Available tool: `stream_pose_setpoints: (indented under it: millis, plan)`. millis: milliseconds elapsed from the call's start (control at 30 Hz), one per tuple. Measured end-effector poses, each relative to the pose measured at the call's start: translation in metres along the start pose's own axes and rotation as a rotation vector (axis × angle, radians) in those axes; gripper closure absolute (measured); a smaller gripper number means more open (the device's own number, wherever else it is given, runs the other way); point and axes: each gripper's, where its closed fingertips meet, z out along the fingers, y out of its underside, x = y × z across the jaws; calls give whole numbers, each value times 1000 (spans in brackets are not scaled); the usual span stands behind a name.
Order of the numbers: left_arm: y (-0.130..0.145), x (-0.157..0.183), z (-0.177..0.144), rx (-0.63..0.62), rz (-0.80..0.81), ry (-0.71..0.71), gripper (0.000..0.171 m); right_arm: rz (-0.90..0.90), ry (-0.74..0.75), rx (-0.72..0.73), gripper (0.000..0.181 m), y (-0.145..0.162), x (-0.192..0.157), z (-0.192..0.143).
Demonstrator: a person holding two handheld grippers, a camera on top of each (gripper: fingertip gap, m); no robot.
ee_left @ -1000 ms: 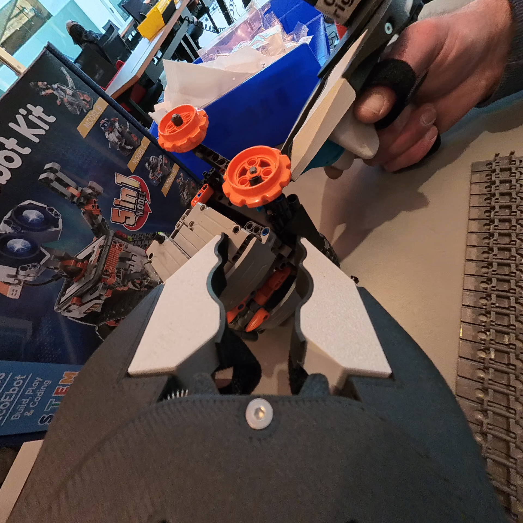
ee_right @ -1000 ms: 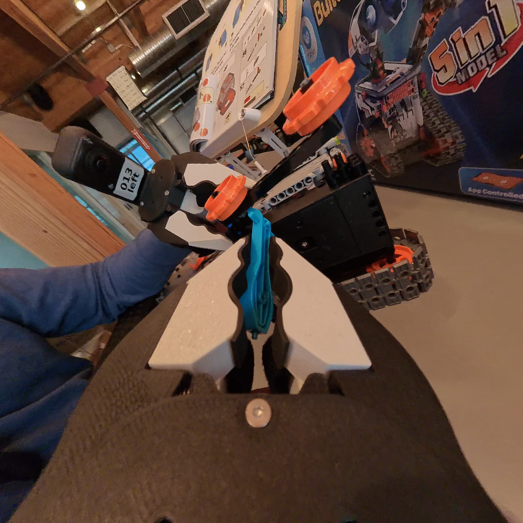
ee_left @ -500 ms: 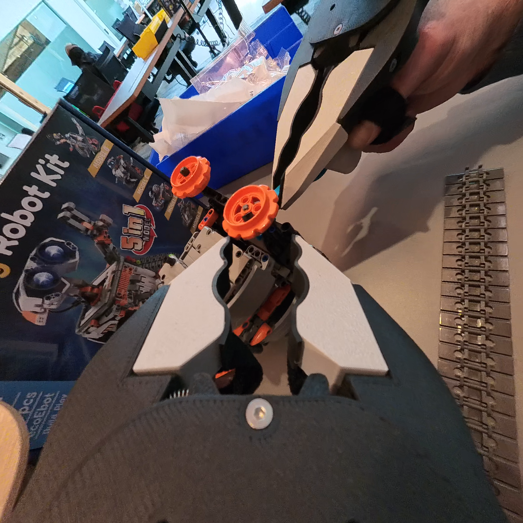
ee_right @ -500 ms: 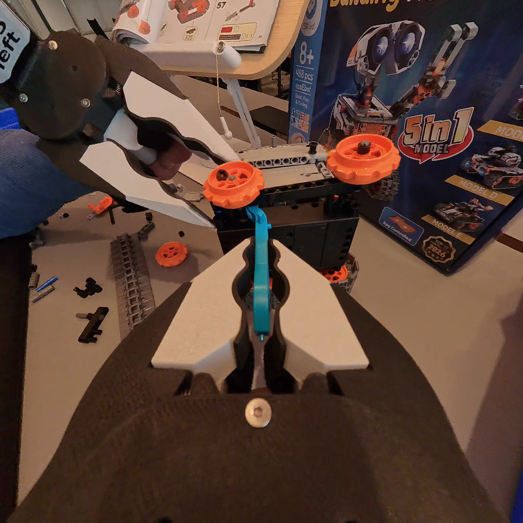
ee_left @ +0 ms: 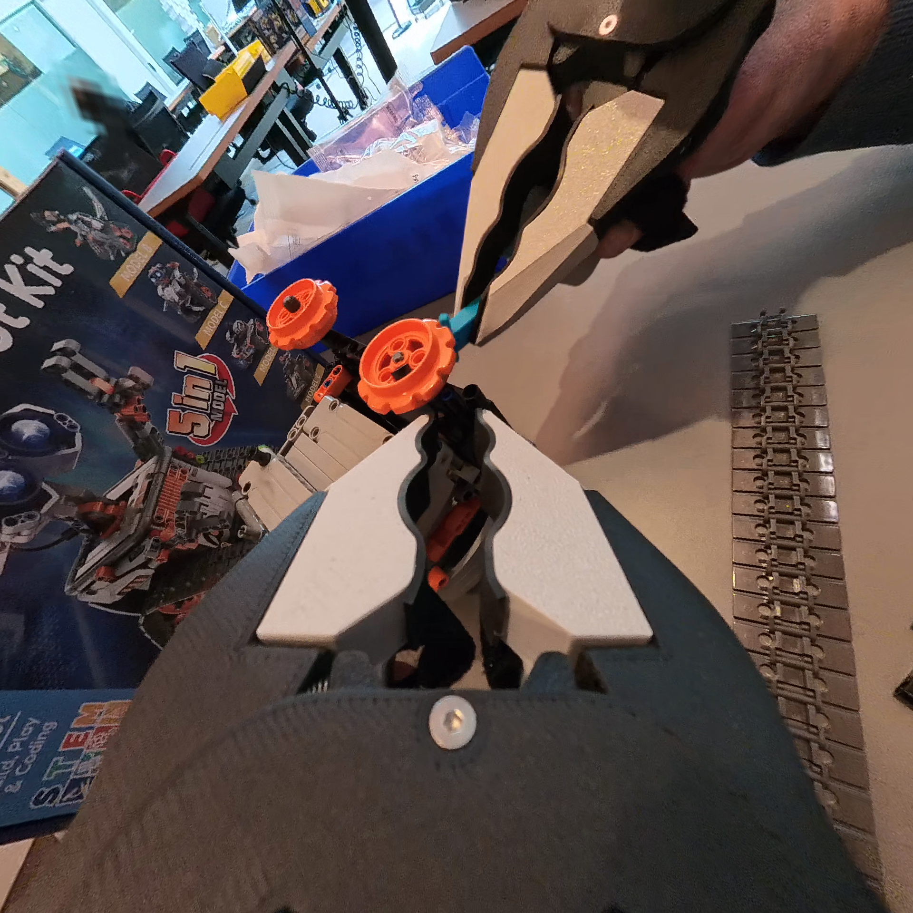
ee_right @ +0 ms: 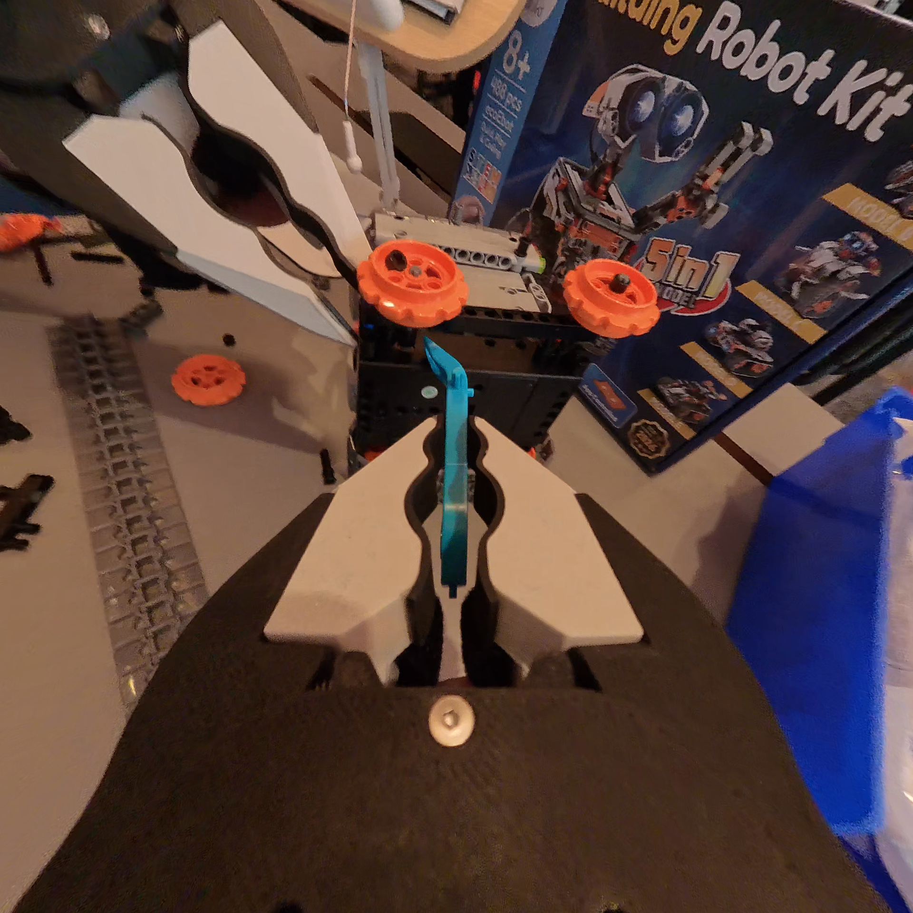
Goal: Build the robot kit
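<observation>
Bricks in black, grey and orange are making up the model (ee_right: pixel 474 355) standing on the table (ee_right: pixel 257 444), with two orange toothed wheels (ee_right: pixel 412 282) mounted on short axles at its top. I am clamping my left tongs (ee_left: pixel 452 430) on the near side of this model; grey and orange parts are filling the gap between the fingers (ee_left: pixel 365 533). I am pinching my right tongs (ee_right: pixel 452 425) together on a thin turquoise pry tool (ee_right: pixel 454 474), which is standing up between the fingers, its bent tip pointing at the model just below the left-hand wheel. In the left wrist view that tip (ee_left: pixel 462 321) is lying just beside the rim of the nearer wheel (ee_left: pixel 405 365); I cannot tell whether the two are touching.

A dark blue kit box (ee_right: pixel 716 237) is standing upright behind the model. A blue bin (ee_left: pixel 395 237) holding clear bags and white paper is sitting beside the box. A grey track strip (ee_left: pixel 790 518) is lying flat on the table, well apart from the model.

The right wrist view alone is showing a loose orange wheel (ee_right: pixel 208 379) lying between the track strip and the model, small black parts (ee_right: pixel 20 504) at the far left, and a wooden stand (ee_right: pixel 444 39) overhead. The left wrist view alone is showing a hand (ee_left: pixel 770 113) gripping my right tongs and long benches in the far room.
</observation>
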Motion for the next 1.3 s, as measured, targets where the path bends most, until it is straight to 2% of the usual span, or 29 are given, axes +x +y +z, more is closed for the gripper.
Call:
stream_pose_setpoints:
  millis: [200, 367, 467, 567, 667, 767, 833, 900, 1033, 1133, 1233, 1300]
  plan:
    - [1, -1, -2, -12, 6, -2, 158, -42, -5, -121, 176, 22, 1, -14]
    - [6, -2, -10, -36, 14, 30, 158, -123, -170, -293, 176, 70, -34, -8]
    - [7, -1, -14, -29, 6, 52, 158, -202, -191, -344, 176, 86, -44, -2]
    - [8, -1, -15, -32, 15, 51, 158, -205, -230, -360, 161, 92, -52, 1]
    - [8, -1, -16, -33, 29, 39, 157, -214, -226, -298, 155, 76, -50, -5]
    - [7, 0, -15, -36, 38, 35, 157, -245, -128, -179, 152, 42, -31, -13]
    - [6, 1, -15, -37, 51, 32, 157, -331, -63, -58, 152, 8, -27, -17]
    - [7, 0, -15, -34, 49, 35, 157, -470, -8, 2, 150, -18, -32, -17]
    - [7, -1, -15, -28, 53, 47, 157, -767, 56, -1, 149, -43, -40, -4]
    - [7, -1, -15, -23, 63, 52, 157, -779, -18, -38, 152, -52, -39, 5]
    - [7, -1, -14, -23, 66, 55, 157, -826, -27, -110, 152, -49, -25, 14]
    - [7, -1, -14, -22, 67, 56, 157, -870, -33, -116, 161, -47, -24, 19]
